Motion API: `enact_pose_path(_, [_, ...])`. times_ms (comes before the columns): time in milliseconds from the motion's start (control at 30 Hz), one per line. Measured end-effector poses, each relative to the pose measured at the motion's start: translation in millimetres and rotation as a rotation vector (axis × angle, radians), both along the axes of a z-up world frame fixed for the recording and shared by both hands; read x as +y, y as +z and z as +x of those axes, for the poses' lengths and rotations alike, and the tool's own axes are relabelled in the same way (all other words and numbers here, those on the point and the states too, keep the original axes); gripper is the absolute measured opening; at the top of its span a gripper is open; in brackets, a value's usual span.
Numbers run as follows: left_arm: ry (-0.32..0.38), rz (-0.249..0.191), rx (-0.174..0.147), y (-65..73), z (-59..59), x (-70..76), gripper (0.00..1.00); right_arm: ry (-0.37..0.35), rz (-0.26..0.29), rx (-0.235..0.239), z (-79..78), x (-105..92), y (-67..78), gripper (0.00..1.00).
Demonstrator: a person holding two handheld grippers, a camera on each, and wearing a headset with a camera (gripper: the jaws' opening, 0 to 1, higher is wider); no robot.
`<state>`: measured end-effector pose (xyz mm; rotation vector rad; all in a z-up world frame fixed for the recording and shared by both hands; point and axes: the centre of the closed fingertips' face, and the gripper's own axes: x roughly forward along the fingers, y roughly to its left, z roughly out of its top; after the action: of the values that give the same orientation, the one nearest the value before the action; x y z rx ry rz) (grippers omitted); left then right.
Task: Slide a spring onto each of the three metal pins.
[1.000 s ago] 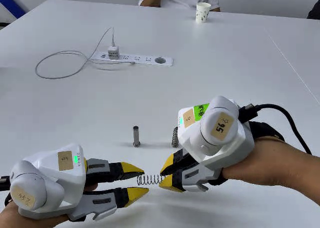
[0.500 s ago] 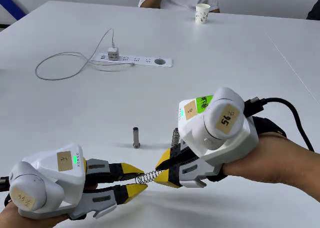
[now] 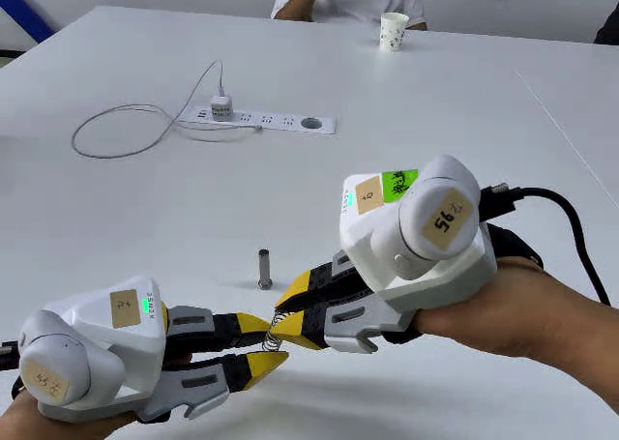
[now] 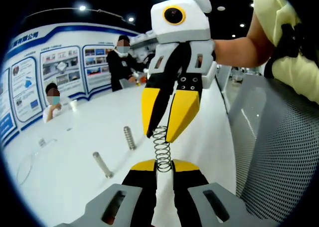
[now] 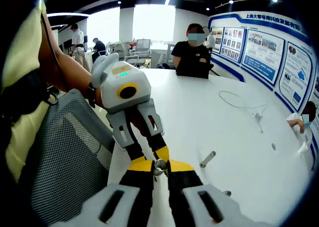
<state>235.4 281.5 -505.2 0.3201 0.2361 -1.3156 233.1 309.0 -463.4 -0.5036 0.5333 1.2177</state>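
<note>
The spring (image 4: 162,149) is up in the air, close to the near edge of the table (image 3: 145,208). Its long way runs straight from one gripper to the other. The left gripper (image 4: 163,166) is pinched on one end and the right gripper (image 4: 159,136) is pinched on the other end. The bare pin (image 3: 264,268) stands straight up just past the tips, toward the far edge, and the right gripper is closer to it. I think the spring must be tipped up tall over the pin top. Another pin (image 4: 129,137) beside it has a spring on already. The tan tag (image 3: 447,220) on the right gripper reads 56 or 95. The green sticker (image 3: 398,182) is too small to read
</note>
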Motion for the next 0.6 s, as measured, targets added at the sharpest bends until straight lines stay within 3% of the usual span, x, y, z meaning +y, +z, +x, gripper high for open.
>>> enact_pose_path(600, [0.026, -0.019, 0.002, 3.6, 3.6, 2.0, 0.12, -0.018, 0.038, -0.029, 6.6, 9.3, 5.7, 0.11])
